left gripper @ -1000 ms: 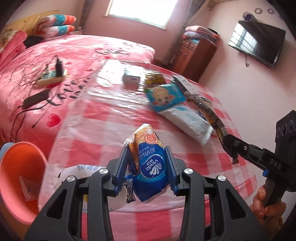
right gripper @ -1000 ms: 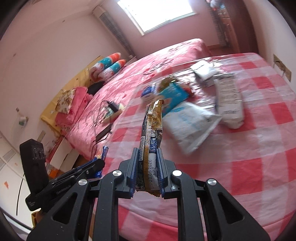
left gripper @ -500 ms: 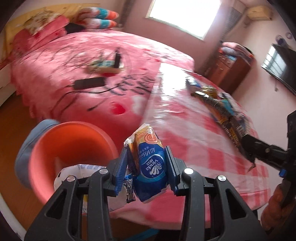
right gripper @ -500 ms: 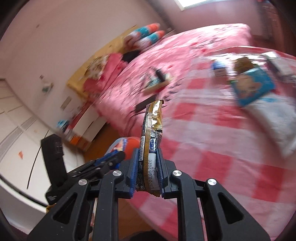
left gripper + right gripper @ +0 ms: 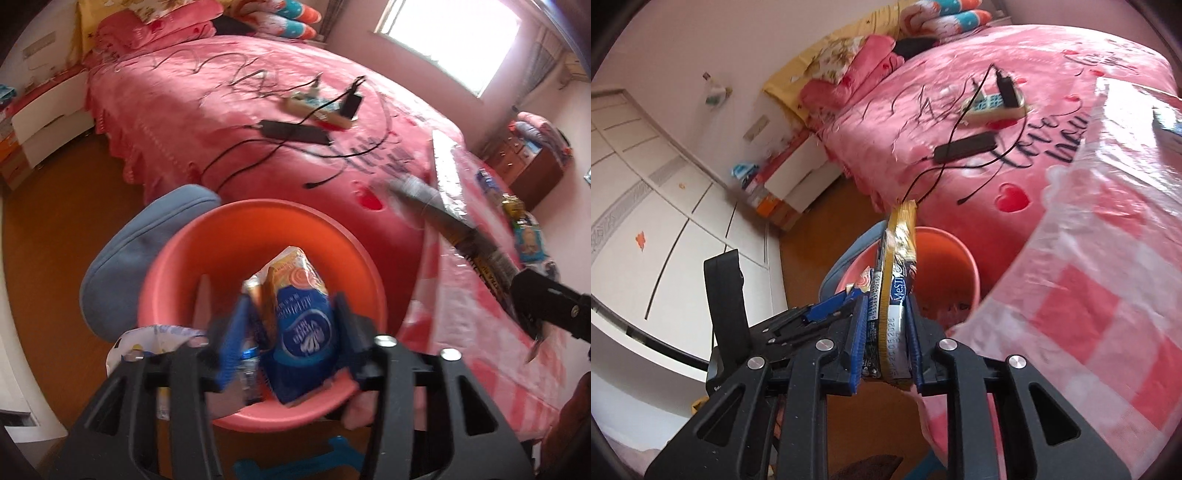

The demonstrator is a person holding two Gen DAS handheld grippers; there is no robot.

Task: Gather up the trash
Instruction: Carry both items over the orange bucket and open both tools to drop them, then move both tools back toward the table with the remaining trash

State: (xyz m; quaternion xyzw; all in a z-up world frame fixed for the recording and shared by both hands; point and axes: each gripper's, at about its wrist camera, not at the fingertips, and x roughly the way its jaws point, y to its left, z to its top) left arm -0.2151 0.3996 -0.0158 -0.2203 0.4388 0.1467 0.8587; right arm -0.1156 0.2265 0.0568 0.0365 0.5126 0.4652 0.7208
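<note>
- left gripper [image 5: 291,332]: jaws closed part-way on a blue tissue pack [image 5: 301,325], which fills the gap between the blue pads. the pack stands upright, its orange top pointing away from the camera. the image is motion-blurred around the fingers.
- position of the pack: held directly above the open mouth of the orange bin [image 5: 236,236], inside the rim outline as seen from the left wrist view. judgement: it is held there so that opening the jaws drops it straight in.
- right gripper [image 5: 886,339]: jaws nearly shut on a flat yellow-and-dark snack wrapper [image 5: 897,266], clamped edge-on so the thin strip stands up from the pads. its lower half sits between the fingers; its upper end projects toward the bin.
- the right gripper's wrapper is near the bin rim, on the side next to the checked cloth [image 5: 1108,295]; whether it is fully over the opening cannot be told.
- pose: both grippers point downward and forward at the bin, left gripper lower and just beside the right in the right wrist view.
- the bin stands on the floor against the pink bed [image 5: 221,110], beside a blue cushion [image 5: 122,258].
- remaining trash lies on the checked cloth, well apart from the bin.
- judgement: release step is in hand; neither item is dropped yet.
</note>
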